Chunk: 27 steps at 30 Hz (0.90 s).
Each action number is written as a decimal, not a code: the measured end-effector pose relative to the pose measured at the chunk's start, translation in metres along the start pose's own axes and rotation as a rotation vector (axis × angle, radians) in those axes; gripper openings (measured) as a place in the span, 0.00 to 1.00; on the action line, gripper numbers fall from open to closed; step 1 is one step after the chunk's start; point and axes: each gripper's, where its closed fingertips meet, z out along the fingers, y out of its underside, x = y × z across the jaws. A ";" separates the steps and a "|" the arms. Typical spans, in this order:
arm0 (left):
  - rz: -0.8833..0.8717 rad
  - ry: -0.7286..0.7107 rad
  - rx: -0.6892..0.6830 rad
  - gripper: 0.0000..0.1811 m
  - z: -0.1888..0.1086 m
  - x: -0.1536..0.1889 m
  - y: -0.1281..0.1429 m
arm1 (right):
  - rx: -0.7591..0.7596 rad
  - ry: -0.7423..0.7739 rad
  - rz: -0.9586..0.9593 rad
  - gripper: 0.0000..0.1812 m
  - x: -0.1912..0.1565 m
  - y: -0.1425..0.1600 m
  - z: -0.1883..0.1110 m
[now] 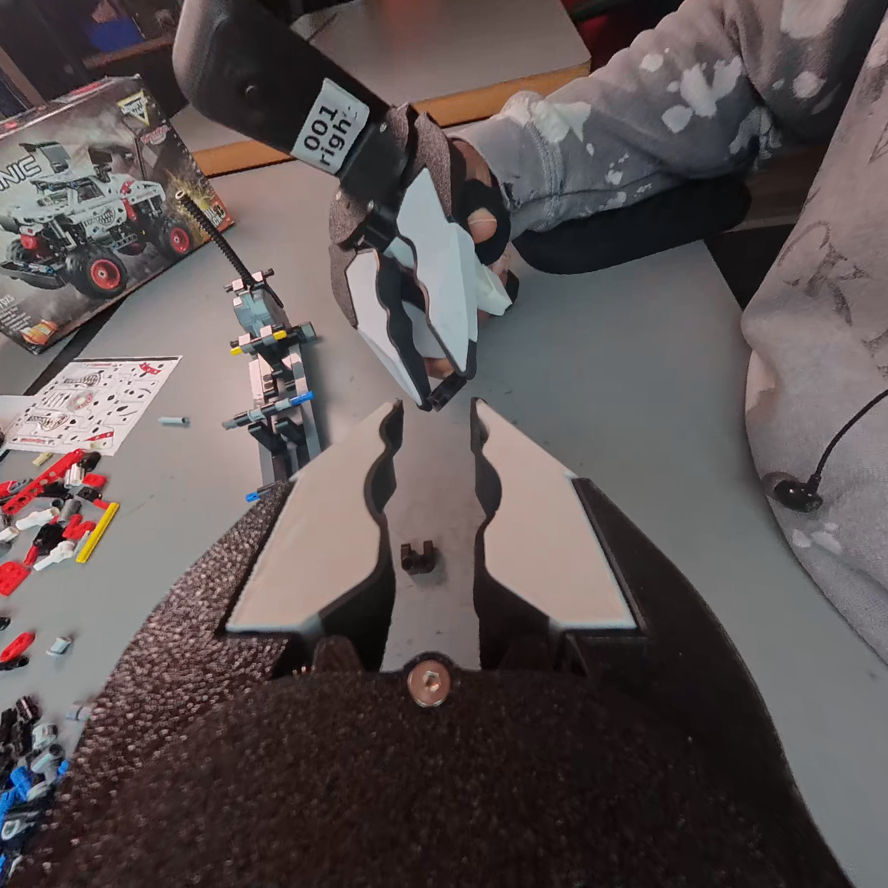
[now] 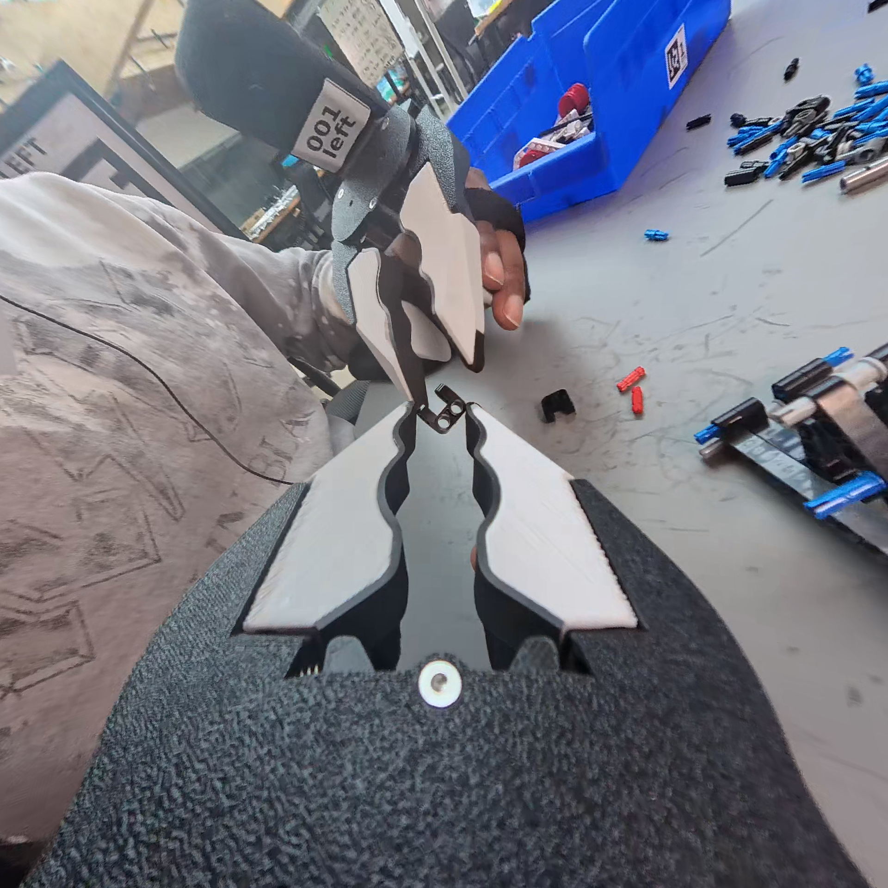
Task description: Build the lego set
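Right wrist view is showing the right gripper [image 2: 438, 411] pinching a tiny black connector [image 2: 449, 415] right at its fingertips, up off the grey table [image 2: 624, 600]. The left gripper [image 1: 437, 401] is sitting with its fingers apart, one tip just beside the piece, maybe touching it, I can't tell.

I'm guessing this part is weighing next to nothing: hard, stiff, smooth plastic, so it's going to twist or pop out of a pinch if squeezed on a corner. I'd be taking it across its flat faces, keeping the pin holes free.

A second black piece [image 1: 417, 557] is lying on the table under the left gripper's open fingers, and the half-built grey frame [image 1: 283, 394] is lying off to the left gripper's left.
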 end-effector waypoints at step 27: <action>-0.061 0.010 0.186 0.14 -0.007 0.000 -0.030 | 0.153 -0.141 0.070 0.11 -0.023 -0.020 -0.008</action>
